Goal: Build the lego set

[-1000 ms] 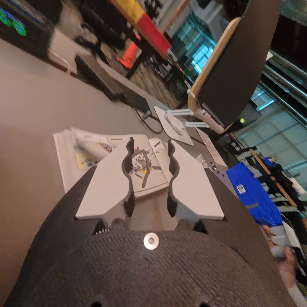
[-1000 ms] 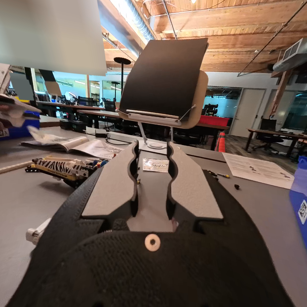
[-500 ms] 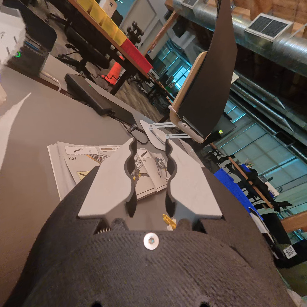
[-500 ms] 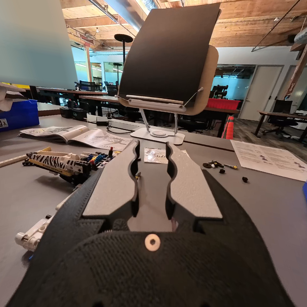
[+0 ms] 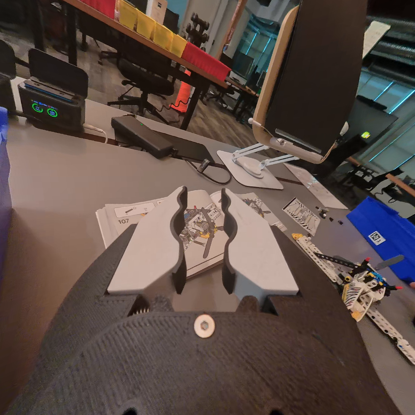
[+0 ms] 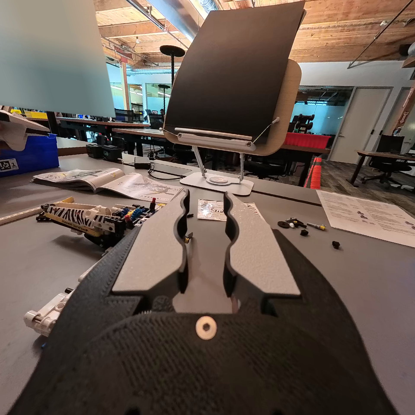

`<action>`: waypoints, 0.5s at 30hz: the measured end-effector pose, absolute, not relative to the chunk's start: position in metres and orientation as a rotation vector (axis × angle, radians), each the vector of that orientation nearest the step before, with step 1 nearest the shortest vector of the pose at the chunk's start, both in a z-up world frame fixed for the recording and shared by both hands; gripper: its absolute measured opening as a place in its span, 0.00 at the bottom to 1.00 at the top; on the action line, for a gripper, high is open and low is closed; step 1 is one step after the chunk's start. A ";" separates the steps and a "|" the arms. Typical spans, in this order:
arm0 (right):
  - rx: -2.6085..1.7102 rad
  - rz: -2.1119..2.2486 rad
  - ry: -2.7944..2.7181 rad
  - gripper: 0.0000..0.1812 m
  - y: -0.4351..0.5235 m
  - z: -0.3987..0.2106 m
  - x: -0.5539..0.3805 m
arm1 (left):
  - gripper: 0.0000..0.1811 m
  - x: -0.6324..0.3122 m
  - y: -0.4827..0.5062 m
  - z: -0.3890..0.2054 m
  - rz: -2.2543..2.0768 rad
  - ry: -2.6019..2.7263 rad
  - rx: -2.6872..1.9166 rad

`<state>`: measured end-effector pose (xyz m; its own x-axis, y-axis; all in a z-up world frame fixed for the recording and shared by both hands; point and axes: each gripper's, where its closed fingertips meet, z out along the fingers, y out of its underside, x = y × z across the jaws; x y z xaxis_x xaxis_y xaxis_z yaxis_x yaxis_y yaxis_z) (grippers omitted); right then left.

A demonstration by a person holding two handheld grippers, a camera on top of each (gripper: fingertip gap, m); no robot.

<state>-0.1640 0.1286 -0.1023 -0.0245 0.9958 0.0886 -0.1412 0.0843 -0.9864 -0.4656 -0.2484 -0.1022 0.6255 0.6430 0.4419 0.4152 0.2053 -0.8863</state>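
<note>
The grey bench (image 6: 336, 292) carries everything, and at its far side stands a book stand (image 6: 224, 74) holding a black board. An open instruction booklet (image 5: 202, 224) lies flat beyond the left gripper (image 5: 204, 197), whose fingers (image 5: 152, 242) are spread with nothing between them, the open pages showing through the gap. A blue bin (image 5: 386, 231) sits to the right of that view. The half-built lego model (image 6: 85, 219), a zebra-striped helicopter body with a long white tail boom, lies on its side on the bench. In the right wrist view it sits to the left of the right gripper (image 6: 206, 197), just beside that gripper's left finger, with its long axis running roughly left to right across the view. The right gripper's fingers are also spread and empty. A sticker sheet (image 6: 213, 210) lies straight ahead of them. A few loose small parts (image 6: 298, 224) are scattered ahead and to the right. The right gripper looks the nearer to both model and parts; a pick from the loose pieces seems the likely next step, needing a reach forward and right.
</note>
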 end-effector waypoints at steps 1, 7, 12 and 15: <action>-1.026 1.230 -1.167 0.15 0.129 -0.102 -0.164 | 0.16 -0.465 -0.248 -0.103 0.207 -0.960 -1.426; -1.018 1.239 -1.168 0.15 0.129 -0.101 -0.167 | 0.16 -0.465 -0.244 -0.106 0.203 -0.959 -1.442; -1.013 1.239 -1.170 0.15 0.128 -0.101 -0.168 | 0.16 -0.465 -0.244 -0.106 0.202 -0.959 -1.438; -1.009 1.241 -1.172 0.16 0.128 -0.101 -0.169 | 0.16 -0.463 -0.242 -0.107 0.200 -0.952 -1.444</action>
